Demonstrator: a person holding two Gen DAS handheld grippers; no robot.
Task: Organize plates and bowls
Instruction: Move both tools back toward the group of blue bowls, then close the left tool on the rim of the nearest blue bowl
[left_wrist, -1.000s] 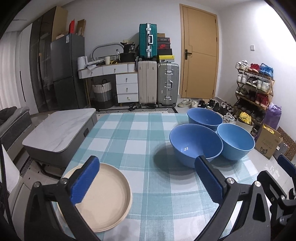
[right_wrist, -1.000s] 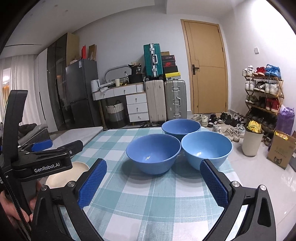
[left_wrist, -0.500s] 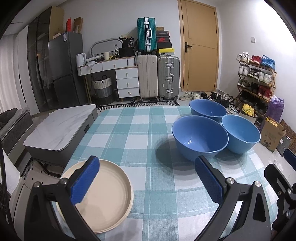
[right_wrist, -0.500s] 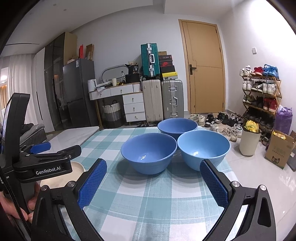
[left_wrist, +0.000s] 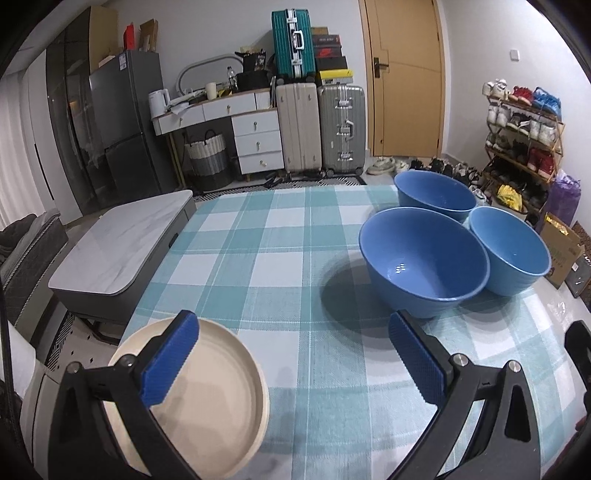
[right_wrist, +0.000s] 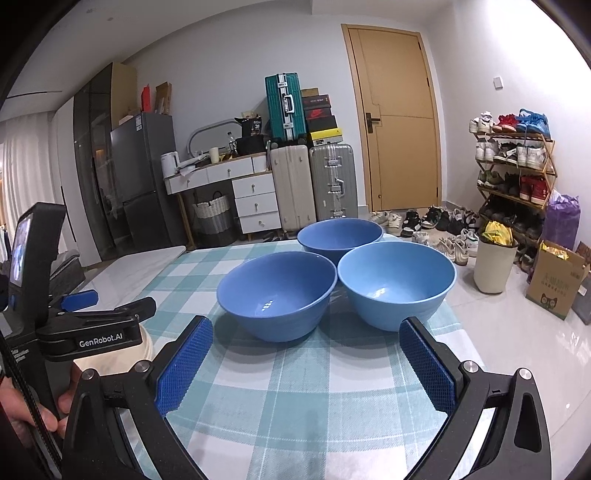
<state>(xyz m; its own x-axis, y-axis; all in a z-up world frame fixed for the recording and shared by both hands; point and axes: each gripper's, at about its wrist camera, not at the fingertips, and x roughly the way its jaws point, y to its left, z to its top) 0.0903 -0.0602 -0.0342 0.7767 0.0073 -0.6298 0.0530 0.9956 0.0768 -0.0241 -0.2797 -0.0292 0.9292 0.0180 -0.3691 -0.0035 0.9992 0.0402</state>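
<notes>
Looking ahead, I see both claws spread wide and empty: left gripper (left_wrist: 291, 356) over the cream plate (left_wrist: 207, 398) at the table's near-left corner, right gripper (right_wrist: 304, 363) facing three blue bowls (right_wrist: 277, 295) clustered touching. Grabbing one rim could, I judge, nudge its neighbours toward the table edge (right_wrist: 461, 332).

White "GenRobot.AI" lettering on the black plastic body of the left gripper (right_wrist: 79, 300) seen from the right wrist view, lettering on the brown cardboard box with a cat face (right_wrist: 556, 282) too small to read, no other legible text
</notes>
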